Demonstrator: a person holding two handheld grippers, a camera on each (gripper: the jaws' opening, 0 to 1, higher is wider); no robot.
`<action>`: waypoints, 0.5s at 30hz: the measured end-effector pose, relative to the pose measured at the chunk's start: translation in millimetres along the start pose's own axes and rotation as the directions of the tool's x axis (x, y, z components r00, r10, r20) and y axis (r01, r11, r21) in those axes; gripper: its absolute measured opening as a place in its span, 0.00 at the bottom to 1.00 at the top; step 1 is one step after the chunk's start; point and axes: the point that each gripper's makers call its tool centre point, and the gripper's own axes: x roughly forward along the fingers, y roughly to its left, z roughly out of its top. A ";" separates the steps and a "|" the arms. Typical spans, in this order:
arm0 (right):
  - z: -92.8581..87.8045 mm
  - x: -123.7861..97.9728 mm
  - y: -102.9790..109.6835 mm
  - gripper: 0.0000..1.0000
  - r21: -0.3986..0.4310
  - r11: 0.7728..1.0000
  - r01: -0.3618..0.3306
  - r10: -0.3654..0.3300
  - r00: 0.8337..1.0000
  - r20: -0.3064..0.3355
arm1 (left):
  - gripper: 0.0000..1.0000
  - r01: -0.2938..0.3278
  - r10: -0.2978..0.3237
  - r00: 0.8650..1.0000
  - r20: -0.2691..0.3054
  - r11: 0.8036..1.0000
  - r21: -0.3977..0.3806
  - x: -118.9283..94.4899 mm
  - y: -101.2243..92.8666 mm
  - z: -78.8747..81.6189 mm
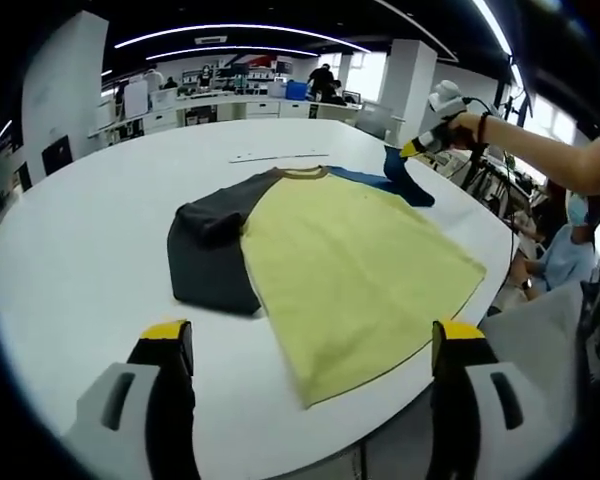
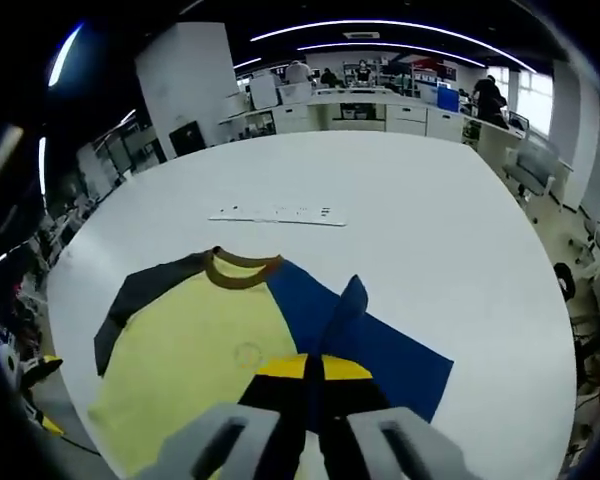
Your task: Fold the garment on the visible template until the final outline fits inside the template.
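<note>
The right tool [image 2: 313,368] is clamped on the blue sleeve [image 2: 365,345] of the shirt [image 2: 195,345]; its yellow tips are pressed together with a fold of blue cloth rising between them toward 12 o'clock. I judge it holds the sleeve up in order to carry it over the yellow body toward 9 o'clock, which would make the outline narrower. In the left gripper view this same tool [image 1: 412,150] appears at 1 o'clock, lifting the blue sleeve [image 1: 398,180] off the table [image 1: 70,260].

The left tool [image 1: 315,345] has its two tips wide apart and holds nothing. It waits near the hem, at 6 o'clock of the shirt [image 1: 355,265], perhaps ready to take a bottom corner.

The shirt lies flat on the white table, collar away from the left tool. The grey sleeve [image 1: 212,250] is already folded in on itself. A thin white strip [image 2: 278,214] lies beyond the collar, well apart. I cannot make out any template outline.

The hem corner lies close to the table edge at 5 o'clock in the left gripper view, so there is little room there; toward 9 and 12 o'clock the table offers much open room.
</note>
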 end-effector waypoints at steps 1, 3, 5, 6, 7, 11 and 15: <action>0.2 0.7 2.1 0.00 -0.003 1.000 -0.002 0.002 1.000 0.000 | 0.97 0.001 -0.001 1.000 0.000 1.000 0.001 -0.1 -0.1 -0.2; 1.6 2.6 7.6 0.00 -0.003 1.000 -0.009 0.009 1.000 0.002 | 0.97 0.001 -0.001 1.000 0.002 1.000 0.004 -0.2 -0.6 0.0; 3.4 4.5 13.4 0.00 -0.005 1.000 -0.015 0.015 1.000 0.006 | 0.97 0.003 -0.003 1.000 0.001 1.000 0.006 0.1 -1.0 -0.5; 4.2 5.3 16.0 0.00 -0.011 1.000 -0.017 0.017 1.000 0.007 | 0.97 0.003 -0.003 1.000 -0.001 1.000 0.006 0.3 -1.2 -0.7; 4.8 6.1 18.4 0.00 -0.017 1.000 -0.019 0.019 1.000 0.007 | 0.97 0.004 -0.004 1.000 -0.001 1.000 0.005 0.4 -1.2 -0.7; 8.5 9.7 28.9 0.00 -0.039 0.999 -0.030 0.030 1.000 0.008 | 0.96 0.006 -0.006 1.000 0.001 1.000 0.003 0.5 -1.6 -0.1; 11.8 13.2 38.0 0.00 -0.044 0.998 -0.043 0.043 0.999 0.010 | 0.96 0.006 -0.006 1.000 -0.001 1.000 0.003 0.4 -1.3 -0.8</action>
